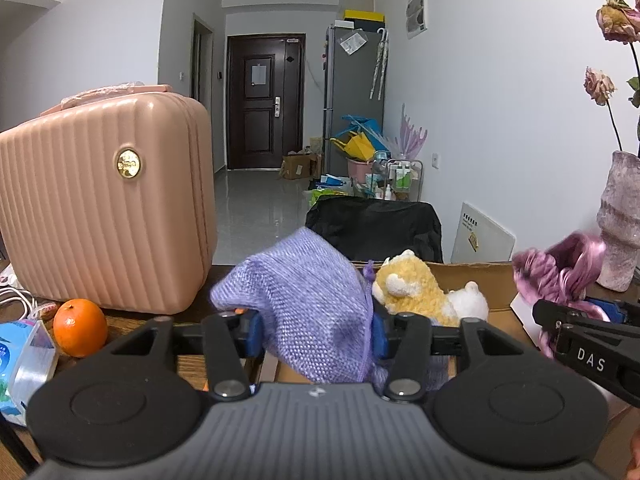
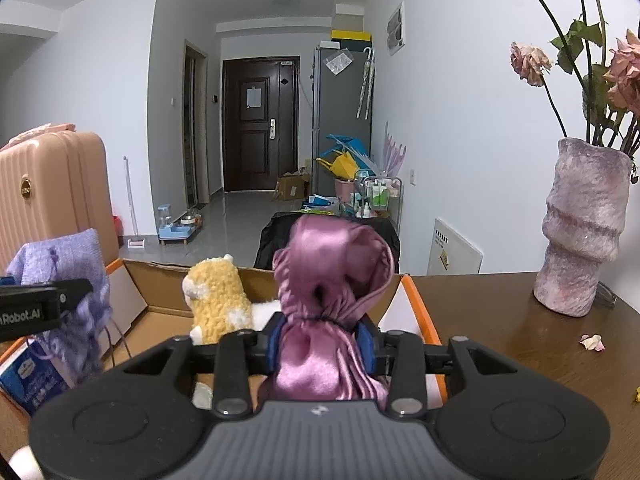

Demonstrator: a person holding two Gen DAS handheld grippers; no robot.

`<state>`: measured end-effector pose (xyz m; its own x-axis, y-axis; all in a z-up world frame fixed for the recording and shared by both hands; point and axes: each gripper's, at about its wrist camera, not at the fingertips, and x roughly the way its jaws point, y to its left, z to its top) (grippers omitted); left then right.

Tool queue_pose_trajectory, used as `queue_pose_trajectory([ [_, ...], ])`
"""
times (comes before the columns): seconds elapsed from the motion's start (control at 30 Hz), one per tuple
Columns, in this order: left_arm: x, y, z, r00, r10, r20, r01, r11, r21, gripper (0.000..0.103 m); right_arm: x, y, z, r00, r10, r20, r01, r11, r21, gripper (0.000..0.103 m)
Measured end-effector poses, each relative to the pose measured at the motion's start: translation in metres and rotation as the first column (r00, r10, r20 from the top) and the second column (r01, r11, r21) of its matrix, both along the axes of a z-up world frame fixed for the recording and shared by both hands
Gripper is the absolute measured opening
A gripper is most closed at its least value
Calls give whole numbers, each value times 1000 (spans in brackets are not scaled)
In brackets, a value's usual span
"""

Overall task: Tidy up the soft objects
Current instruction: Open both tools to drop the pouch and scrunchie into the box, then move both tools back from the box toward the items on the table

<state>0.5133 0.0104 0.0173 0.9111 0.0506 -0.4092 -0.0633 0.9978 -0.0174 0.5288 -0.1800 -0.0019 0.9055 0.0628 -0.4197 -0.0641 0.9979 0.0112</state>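
Note:
My left gripper is shut on a lilac knitted pouch, held above the near left part of an open cardboard box. My right gripper is shut on a pink satin drawstring bag, held above the box's right side. A yellow and white plush toy sits inside the box; it also shows in the right wrist view. The right gripper with the satin bag shows at the right of the left wrist view. The lilac pouch shows at the left of the right wrist view.
A pink ribbed suitcase stands on the table at the left, with an orange and a tissue pack in front. A pink vase with dried roses stands at the right on the wooden table. A black chair back is behind the box.

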Motion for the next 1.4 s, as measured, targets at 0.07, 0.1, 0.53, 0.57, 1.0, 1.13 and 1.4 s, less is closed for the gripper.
queue_pose_trajectory([
  [0.07,0,1,0,1000,8,2,-8,1000,2,56,1,-1,-1,1000,-1,-3,1,1000,0,39],
  [0.1,0,2,0,1000,9,2,-9,1000,-3,61,1,-2,-1,1000,-3,-4,3,1000,2,42],
  [0.53,-5,10,3,994,109,32,-109,994,-5,103,-2,-12,0,998,-53,28,52,998,41,102],
  [0.57,-4,11,3,993,110,31,-110,994,-7,103,-2,-12,0,998,-55,31,54,998,40,102],
  [1.0,-5,13,5,993,114,27,-113,993,-21,103,-7,-10,1,998,-44,45,42,998,47,103],
  [1.13,-8,14,7,993,118,32,-117,993,-28,103,-12,-10,3,997,-43,62,40,998,50,103],
  [1.4,-20,15,12,993,112,47,-110,993,-37,103,-24,-8,6,996,-38,85,34,998,51,103],
])
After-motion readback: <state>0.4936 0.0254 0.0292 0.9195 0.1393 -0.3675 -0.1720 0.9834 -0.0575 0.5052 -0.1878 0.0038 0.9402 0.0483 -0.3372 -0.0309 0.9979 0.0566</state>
